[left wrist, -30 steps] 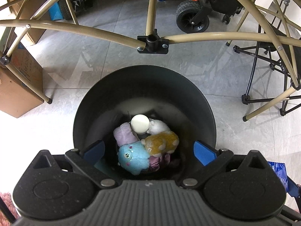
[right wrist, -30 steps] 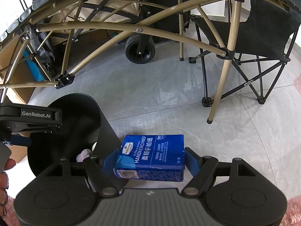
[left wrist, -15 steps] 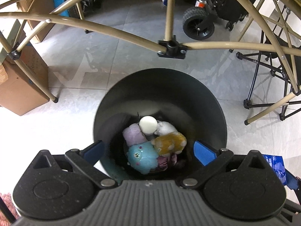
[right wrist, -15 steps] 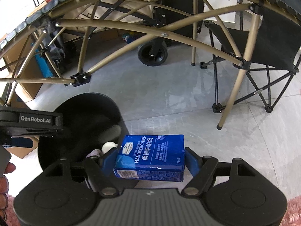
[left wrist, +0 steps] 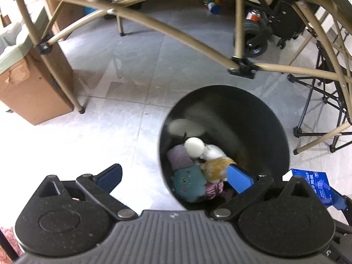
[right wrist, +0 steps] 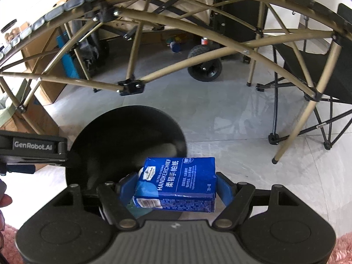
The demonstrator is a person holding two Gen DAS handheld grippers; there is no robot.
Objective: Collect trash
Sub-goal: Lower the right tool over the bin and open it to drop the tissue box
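A black round bin stands on the grey tiled floor and holds several soft toys and a white ball. My left gripper is open and empty, with its right finger over the bin's near rim. My right gripper is shut on a blue handkerchief tissue pack and holds it at the bin's right near edge. The pack also shows at the right of the left wrist view.
A folding table's tan metal frame arches over the bin. A cardboard box stands at the left. A black folding chair and a wheeled cart stand behind. Pink rug lies at the near edge.
My left gripper has shifted left, so the bin now sits to the right in its view. My right gripper has moved left toward the bin, still holding the tissue pack.
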